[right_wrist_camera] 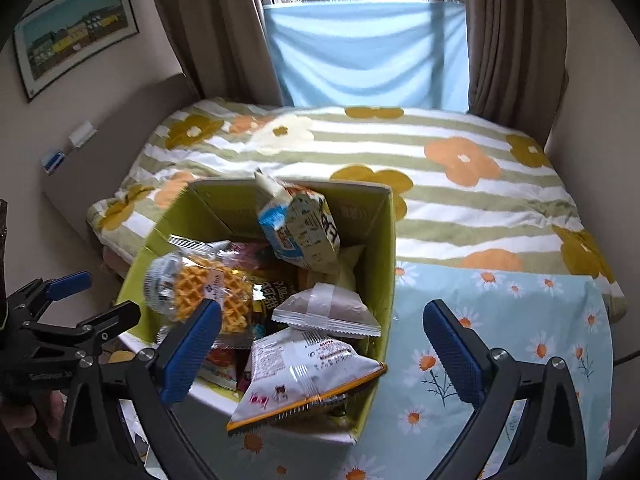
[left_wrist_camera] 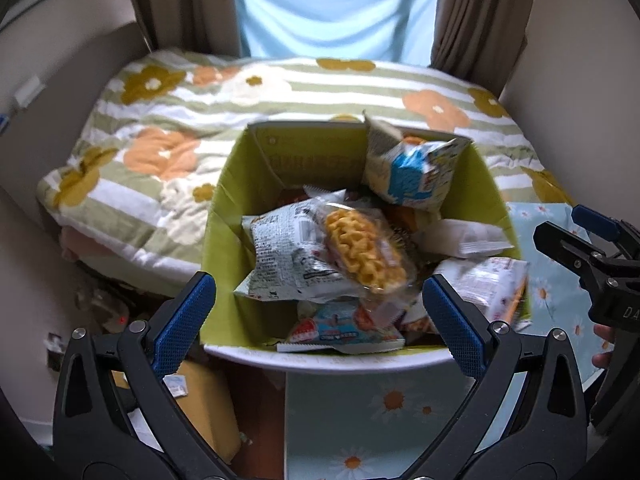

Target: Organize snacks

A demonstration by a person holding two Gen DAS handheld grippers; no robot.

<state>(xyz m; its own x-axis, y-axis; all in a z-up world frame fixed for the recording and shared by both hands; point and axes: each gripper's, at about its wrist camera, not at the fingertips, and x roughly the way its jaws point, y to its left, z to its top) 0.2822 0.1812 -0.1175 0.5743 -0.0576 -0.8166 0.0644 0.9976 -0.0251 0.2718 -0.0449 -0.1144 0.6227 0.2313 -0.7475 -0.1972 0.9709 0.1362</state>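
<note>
A green cardboard box point(right_wrist_camera: 384, 248) heaped with snack packets sits on a daisy-print bench point(right_wrist_camera: 500, 320) at the foot of a flower-quilted bed point(right_wrist_camera: 460, 160). A waffle packet point(right_wrist_camera: 212, 296) lies on top of the heap, and a white-and-orange packet point(right_wrist_camera: 308, 376) leans over the near rim. The left claw point(left_wrist_camera: 320, 316) and right claw point(right_wrist_camera: 322, 344) both gape wide, gripping nothing, above the box.
</note>
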